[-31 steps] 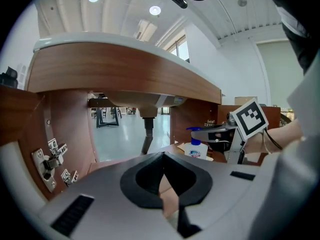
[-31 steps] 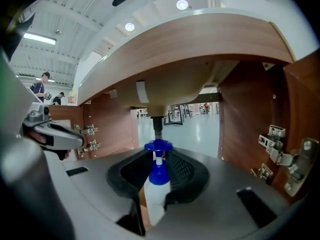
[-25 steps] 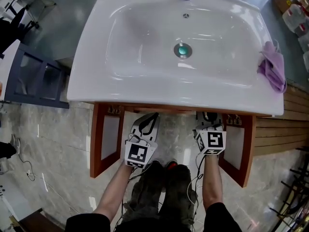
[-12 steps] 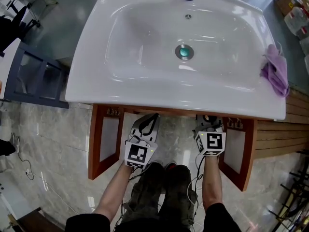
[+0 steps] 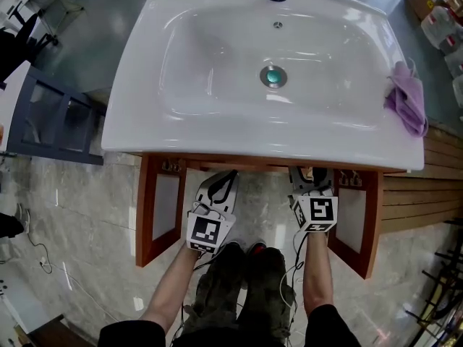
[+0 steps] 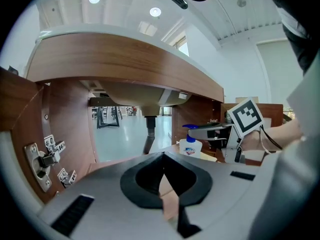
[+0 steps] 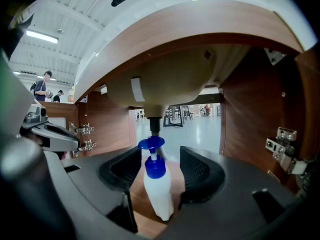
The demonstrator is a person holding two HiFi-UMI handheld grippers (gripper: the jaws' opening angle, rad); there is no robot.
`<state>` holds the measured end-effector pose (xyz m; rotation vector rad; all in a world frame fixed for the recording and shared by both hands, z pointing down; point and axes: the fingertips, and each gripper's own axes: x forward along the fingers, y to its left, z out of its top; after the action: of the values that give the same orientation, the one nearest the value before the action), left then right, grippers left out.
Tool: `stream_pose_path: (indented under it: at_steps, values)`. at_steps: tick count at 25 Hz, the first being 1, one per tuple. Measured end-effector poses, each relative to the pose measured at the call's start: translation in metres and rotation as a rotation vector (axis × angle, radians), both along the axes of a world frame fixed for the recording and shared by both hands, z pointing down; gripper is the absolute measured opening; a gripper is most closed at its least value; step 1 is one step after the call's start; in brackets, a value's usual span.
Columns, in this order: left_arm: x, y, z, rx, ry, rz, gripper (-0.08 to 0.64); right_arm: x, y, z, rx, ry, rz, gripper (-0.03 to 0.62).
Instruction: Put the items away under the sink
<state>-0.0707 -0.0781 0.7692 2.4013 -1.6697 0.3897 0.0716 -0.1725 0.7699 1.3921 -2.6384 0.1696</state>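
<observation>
Wooden cabinet floor under sink: pump bottle upright, loose between just-opened jaws of right gripper; left gripper clenched, empty. Probably light, slick, stiff; take body, not pump.

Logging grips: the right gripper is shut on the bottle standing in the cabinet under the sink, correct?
No. The right gripper is open: its jaws have just opened, and the bottle stands free between them in the cabinet under the sink. The right gripper view shows it.
</observation>
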Motion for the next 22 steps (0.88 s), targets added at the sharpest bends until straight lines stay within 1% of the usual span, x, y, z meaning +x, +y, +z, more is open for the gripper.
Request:
stream_pose_path:
  at_steps: [4, 10, 16, 22]
  values:
    - [0.000, 0.005, -0.009, -0.002, 0.001, 0.001, 0.006, 0.004, 0.008, 0.000, -0.016, 0.017, 0.004, 0.259]
    - [-0.003, 0.014, -0.015, -0.006, -0.004, 0.011, 0.006, 0.002, 0.016, 0.000, -0.037, 0.018, 0.015, 0.259]
    - [-0.007, 0.021, -0.012, -0.002, 0.001, 0.011, 0.006, -0.004, 0.019, 0.001, -0.029, 0.016, 0.020, 0.261]
    - [-0.009, 0.031, -0.018, -0.008, 0.004, 0.009, 0.006, -0.002, 0.034, -0.001, -0.050, 0.012, 0.014, 0.261]
